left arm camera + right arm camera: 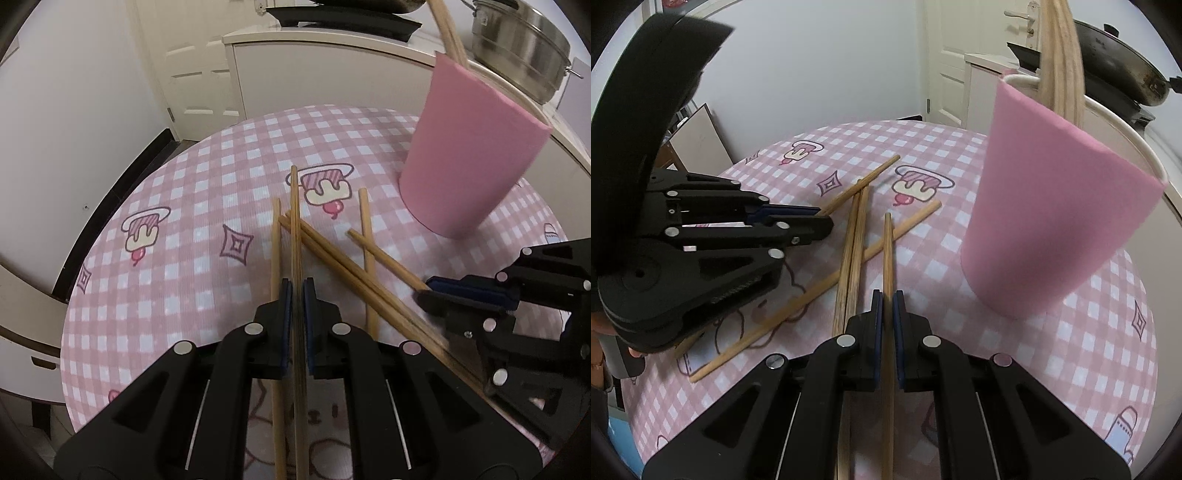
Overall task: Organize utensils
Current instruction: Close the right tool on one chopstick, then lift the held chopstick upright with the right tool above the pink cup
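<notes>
A round pink-checked cloth-covered surface (184, 266) is seen before white doors – each claw (297, 291) (887, 299) is clamped on one wooden chopstick (294, 221) (887, 251).

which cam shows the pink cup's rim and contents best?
Right wrist. The pink cup sits close there, its white rim and the chopsticks in it clearly seen. In the left wrist view the cup is farther off, tilted by the lens, with only two chopstick shafts above it.
</notes>
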### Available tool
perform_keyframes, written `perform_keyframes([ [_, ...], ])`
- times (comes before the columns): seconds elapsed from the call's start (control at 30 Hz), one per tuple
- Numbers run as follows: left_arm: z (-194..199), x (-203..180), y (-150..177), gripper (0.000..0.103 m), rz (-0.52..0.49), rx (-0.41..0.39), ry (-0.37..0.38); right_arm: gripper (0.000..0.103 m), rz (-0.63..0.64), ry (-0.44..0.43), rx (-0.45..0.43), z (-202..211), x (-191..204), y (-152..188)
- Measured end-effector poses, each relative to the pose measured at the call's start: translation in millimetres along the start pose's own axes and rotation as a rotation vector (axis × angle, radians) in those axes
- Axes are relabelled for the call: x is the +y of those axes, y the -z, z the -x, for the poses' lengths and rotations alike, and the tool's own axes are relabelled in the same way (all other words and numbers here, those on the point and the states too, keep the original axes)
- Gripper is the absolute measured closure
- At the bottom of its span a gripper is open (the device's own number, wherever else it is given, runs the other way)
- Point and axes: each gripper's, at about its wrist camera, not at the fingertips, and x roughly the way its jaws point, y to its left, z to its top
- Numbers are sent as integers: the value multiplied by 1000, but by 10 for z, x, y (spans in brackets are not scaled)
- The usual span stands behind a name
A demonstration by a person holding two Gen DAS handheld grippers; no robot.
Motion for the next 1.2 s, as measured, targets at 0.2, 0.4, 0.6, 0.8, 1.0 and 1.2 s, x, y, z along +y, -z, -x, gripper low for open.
perform_keyframes([
  [0.2, -57, 8, -97, 95, -8, 11, -2, 98, 0, -1, 2, -84, 1, -109],
  [0.4, -129, 9, -203, 96, 1, 9, -5, 98, -1, -3, 8, -142, 10, -168],
  [0.6, -3, -40, -157, 96, -4, -22, -1, 99, -7, -3, -27, -28, 17, -162],
  [0.8, 430, -72, -140, 97, 6, -106, 19, 99, -26, -25, -107, 389, 11, -177],
  [1.0, 896, -107, -127, 97, 27, -184, 35, 99, -33, -36, -194, 831, 58, -200],
  [1.2, 1579, -284, -139, 97, 5, -303, 26, 99, -22, -18, -286, 1347, 93, -204],
])
